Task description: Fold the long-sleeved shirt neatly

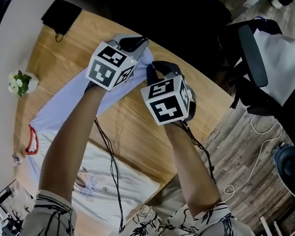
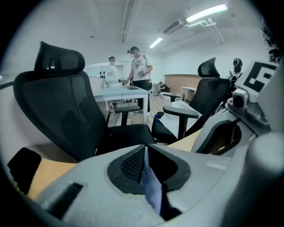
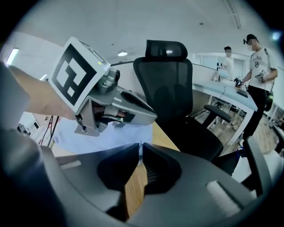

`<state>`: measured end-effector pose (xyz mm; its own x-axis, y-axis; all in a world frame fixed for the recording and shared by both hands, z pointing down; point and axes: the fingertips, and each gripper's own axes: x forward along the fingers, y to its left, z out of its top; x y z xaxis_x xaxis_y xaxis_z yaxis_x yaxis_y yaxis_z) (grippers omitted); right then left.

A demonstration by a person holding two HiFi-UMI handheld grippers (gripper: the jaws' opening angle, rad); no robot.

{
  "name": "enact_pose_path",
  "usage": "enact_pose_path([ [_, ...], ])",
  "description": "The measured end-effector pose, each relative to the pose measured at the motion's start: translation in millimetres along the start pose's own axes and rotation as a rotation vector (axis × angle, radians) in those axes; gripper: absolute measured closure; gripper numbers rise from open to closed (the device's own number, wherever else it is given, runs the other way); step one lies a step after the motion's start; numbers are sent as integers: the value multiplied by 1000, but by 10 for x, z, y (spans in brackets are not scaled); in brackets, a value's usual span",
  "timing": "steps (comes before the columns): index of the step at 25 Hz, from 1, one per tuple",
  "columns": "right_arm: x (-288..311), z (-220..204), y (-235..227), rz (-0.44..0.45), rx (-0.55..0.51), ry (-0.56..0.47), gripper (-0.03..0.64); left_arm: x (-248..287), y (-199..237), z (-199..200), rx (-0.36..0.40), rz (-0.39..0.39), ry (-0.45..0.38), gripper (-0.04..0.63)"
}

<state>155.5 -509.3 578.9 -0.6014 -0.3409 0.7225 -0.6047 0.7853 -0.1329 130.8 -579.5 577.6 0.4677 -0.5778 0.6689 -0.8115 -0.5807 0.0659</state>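
on the wooden table, seen in the head view, the long-sleeved shirt lies with its body at 7 o'clock. one sleeve stretches toward 12 o'clock, where the left hand-held gripper and the right hand-held gripper sit just beside each other at the cuff end. the step in hand looks like taking hold of that sleeve's end to fold it. the next move probably calls for carrying it back toward 6 o'clock over the body, both hands level so the fabric lies flat.

in the left gripper view, the jaws are clamped on a strip of pale lilac sleeve fabric.

in the right gripper view, the jaws stand almost together, apparently pinching a thin edge of the sleeve at their tips, with table wood showing beneath.
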Motion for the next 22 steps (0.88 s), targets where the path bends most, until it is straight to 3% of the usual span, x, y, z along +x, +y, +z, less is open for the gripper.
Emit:
enact_pose_path([
  [4,-347,410,208,14,-40,-111,580,-505,68,275,-28,13,-109,569],
  [8,-859,1014,752,96,-113,-240,580,-1341,178,533,-83,36,-220,569],
  [14,-1600,1817,2024,324,-215,-417,580,-3148,226,770,-97,170,-361,569],
  [22,-2232,2255,3737,537,-394,-520,581,-5201,132,342,-107,407,-433,569],
])
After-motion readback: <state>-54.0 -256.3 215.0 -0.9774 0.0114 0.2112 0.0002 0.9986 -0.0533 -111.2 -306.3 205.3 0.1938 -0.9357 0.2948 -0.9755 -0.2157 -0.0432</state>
